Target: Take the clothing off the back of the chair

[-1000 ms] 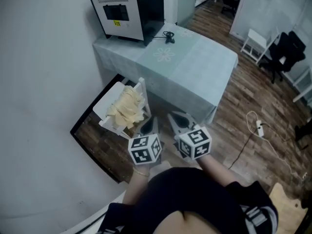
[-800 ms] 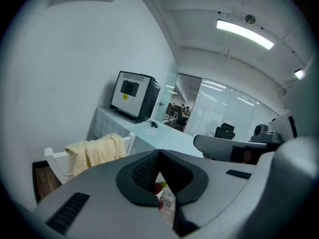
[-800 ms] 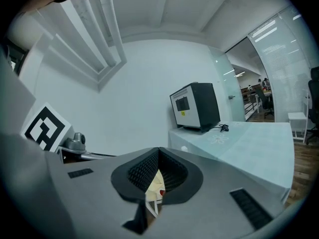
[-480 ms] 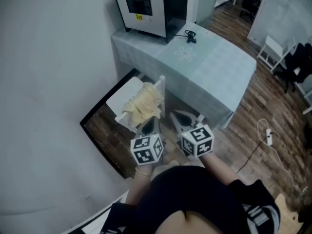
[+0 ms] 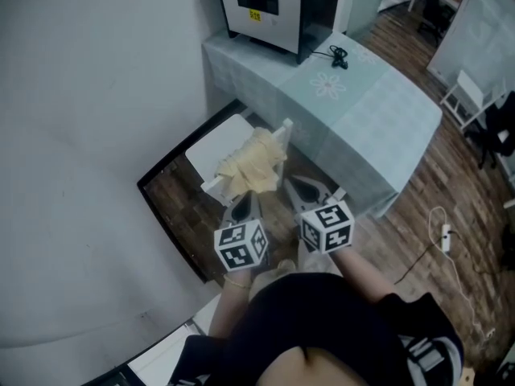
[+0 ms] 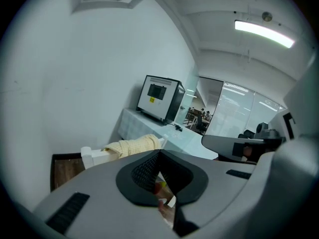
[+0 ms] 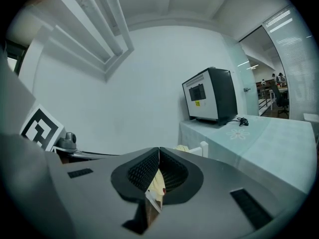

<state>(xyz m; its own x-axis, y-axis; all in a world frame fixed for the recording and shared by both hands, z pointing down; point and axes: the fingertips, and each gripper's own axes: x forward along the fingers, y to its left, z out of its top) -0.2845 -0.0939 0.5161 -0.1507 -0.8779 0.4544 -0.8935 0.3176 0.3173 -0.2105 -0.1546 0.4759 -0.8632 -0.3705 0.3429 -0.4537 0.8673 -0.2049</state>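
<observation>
Closed and empty, the left gripper (image 5: pixel 246 206) and right gripper (image 5: pixel 299 190) hover on the near side of a cream garment (image 5: pixel 254 161) draped over a white chair (image 5: pixel 219 145) back, left of the table (image 5: pixel 378 119).

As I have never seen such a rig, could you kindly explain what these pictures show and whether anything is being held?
A person holds a pair of tongs in each hand. The head view looks down from a camera on the person's head; the two gripper views look along each pair's own jaws. The left tongs and right tongs are both shut and empty. Ahead stands a white chair with yellow clothing draped over its back, beside a cloth-covered table bearing a boxy appliance.
</observation>
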